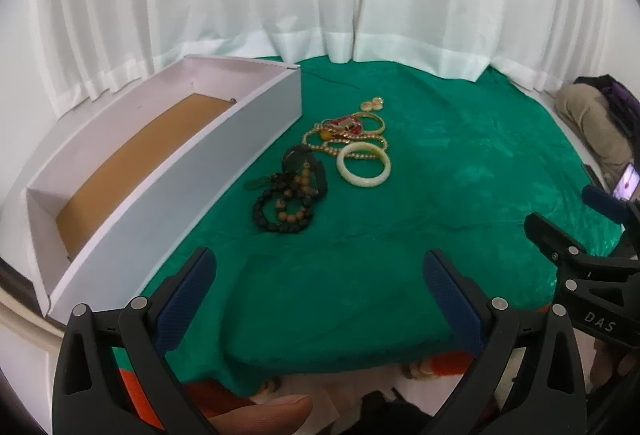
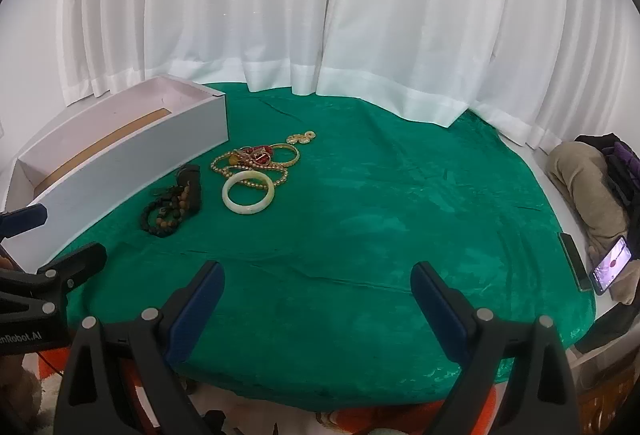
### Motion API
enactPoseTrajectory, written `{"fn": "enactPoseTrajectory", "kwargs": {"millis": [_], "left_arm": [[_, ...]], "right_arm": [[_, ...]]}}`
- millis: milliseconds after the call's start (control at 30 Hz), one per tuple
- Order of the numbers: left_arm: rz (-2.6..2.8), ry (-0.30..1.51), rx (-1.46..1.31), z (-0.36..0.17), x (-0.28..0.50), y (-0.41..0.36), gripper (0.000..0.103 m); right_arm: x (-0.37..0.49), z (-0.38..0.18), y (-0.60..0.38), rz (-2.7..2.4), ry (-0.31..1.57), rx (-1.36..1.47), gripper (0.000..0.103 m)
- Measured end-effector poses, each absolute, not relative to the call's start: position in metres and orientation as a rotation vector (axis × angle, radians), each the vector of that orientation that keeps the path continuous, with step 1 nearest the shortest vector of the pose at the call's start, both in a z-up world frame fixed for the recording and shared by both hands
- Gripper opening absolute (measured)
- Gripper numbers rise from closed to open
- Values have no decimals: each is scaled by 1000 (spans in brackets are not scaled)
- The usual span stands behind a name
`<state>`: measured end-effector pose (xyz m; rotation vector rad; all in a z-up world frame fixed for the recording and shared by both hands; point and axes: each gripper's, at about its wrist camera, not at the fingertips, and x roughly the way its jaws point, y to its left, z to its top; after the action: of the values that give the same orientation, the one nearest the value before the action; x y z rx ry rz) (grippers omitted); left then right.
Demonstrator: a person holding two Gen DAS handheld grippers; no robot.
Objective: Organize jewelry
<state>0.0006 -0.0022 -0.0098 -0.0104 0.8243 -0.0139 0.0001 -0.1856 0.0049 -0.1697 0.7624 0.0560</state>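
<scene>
On the surface, a green cloth (image 2: pixel 360 219) is covering everything beneath white curtains (image 2: pixel 280 15). A long white box (image 1: pixel 168 175), open-topped with a tan floor, is lying at 10 o'clock. Just beside it, toward 12 o'clock, the jewelry pile (image 1: pixel 332 151) is resting on the cloth: a cream bangle (image 1: pixel 363 165), gold bead strands (image 2: pixel 248 165), and dark bead bracelets (image 1: pixel 286 203). The left gripper (image 1: pixel 320 299) is hovering at 6 o'clock, jaws spread fully and gripping nothing. The right gripper (image 2: pixel 318 311) is hovering likewise, jaws wide and empty.
</scene>
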Motion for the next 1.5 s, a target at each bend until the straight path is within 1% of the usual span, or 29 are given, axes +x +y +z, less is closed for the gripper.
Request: {"fn": "enactPoseTrajectory", "kwargs": {"millis": [433,1500], "left_arm": [[-3,838,20,-21,4,-6,103],[13,853,46,-24,5,-5,103]], "right_arm": [[0,1,-188,48,765,-177,96],[1,-2,-190,46,772,-178,96]]}}
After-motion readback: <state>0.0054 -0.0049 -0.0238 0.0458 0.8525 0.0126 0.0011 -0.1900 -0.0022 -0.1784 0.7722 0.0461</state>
